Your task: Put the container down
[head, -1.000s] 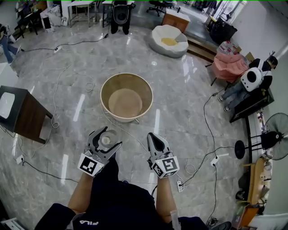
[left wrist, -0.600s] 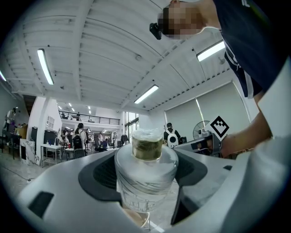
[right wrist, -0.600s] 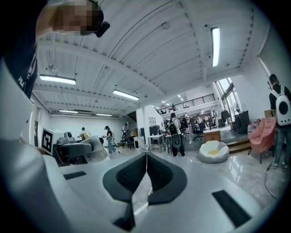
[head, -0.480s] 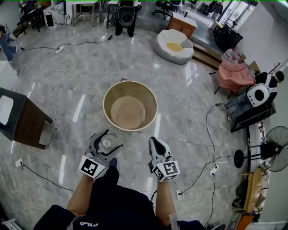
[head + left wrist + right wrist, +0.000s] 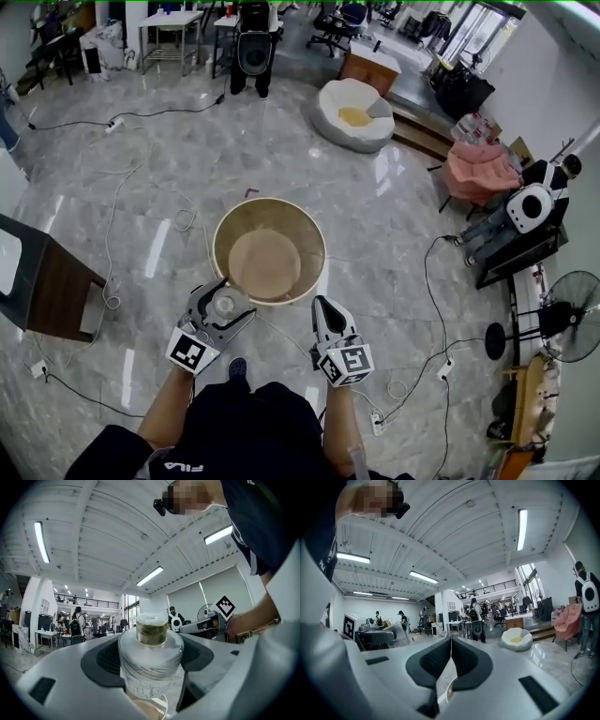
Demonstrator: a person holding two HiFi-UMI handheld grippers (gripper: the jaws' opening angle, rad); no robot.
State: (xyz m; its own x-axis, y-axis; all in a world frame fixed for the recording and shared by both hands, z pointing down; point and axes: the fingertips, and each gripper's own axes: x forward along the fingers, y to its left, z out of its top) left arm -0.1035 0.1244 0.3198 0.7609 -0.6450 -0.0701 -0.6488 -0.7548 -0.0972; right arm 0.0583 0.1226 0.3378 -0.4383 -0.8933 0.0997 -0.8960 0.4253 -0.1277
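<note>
Setting: large open-plan office hall | Shown by: polished marble floor crossed by cables; desks and office chairs ranged along the far side | Overhead: ceiling strip lights and a railed gallery are seen

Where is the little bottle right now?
The bottle is held in the left gripper, at the head view's lower left, right by the near rim of the big round tub.

White letters reading FILA stand on the person's dark shirt. The faint print on the container is unreadable.
</note>
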